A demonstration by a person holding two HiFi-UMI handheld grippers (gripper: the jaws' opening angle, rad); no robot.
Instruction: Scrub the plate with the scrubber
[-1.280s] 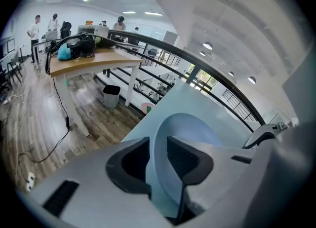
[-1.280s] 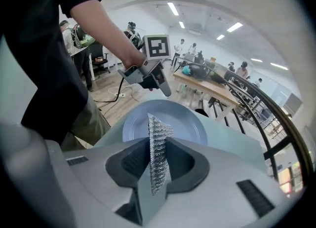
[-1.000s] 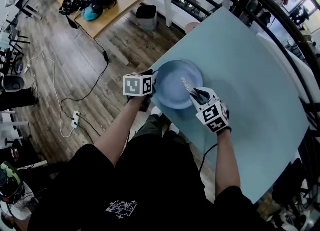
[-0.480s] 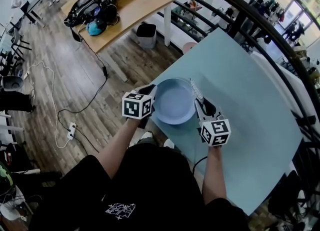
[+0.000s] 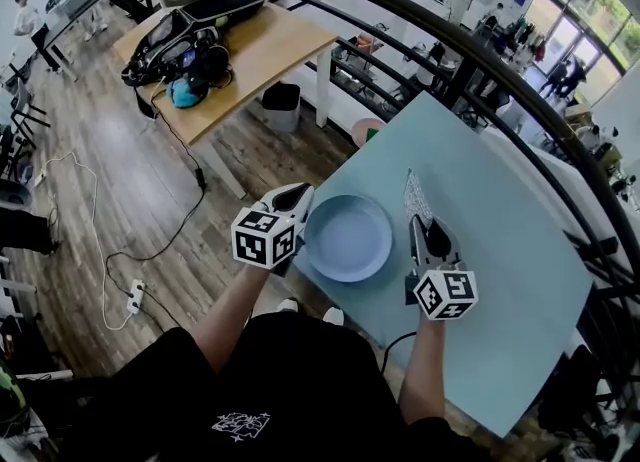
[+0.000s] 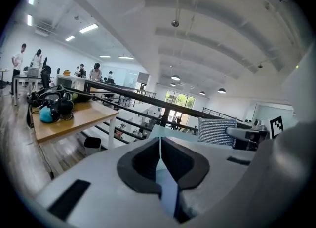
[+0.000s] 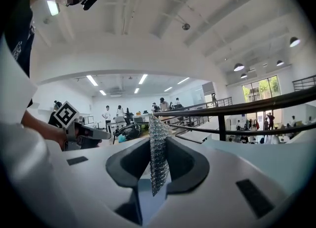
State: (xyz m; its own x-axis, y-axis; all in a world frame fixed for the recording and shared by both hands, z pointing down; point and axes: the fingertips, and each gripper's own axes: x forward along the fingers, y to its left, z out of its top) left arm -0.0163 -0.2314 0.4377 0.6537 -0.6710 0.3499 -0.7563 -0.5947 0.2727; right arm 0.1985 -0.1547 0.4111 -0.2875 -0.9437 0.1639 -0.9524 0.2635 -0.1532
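The light blue plate (image 5: 348, 238) lies flat on the pale blue table (image 5: 500, 280), near its front-left edge. My left gripper (image 5: 298, 194) hovers just left of the plate's rim, apart from it. In the left gripper view its jaws (image 6: 159, 140) are closing, almost together, with nothing between them. My right gripper (image 5: 428, 232) is to the right of the plate, raised, shut on the silvery mesh scrubber (image 5: 416, 196). The scrubber (image 7: 157, 158) stands upright between the pads, and it also shows as a grey scrubber (image 6: 217, 131) in the left gripper view.
A black curved railing (image 5: 420, 45) runs behind the table. Beyond it a wooden desk (image 5: 250, 50) carries bags, with a grey bin (image 5: 281, 100) beside it. Cables and a power strip (image 5: 132, 295) lie on the wood floor at left. People stand far off.
The right gripper has lifted the scrubber off the plate and carried it to the plate's right. The left gripper has come away from the plate's rim. The plate stays on the table.
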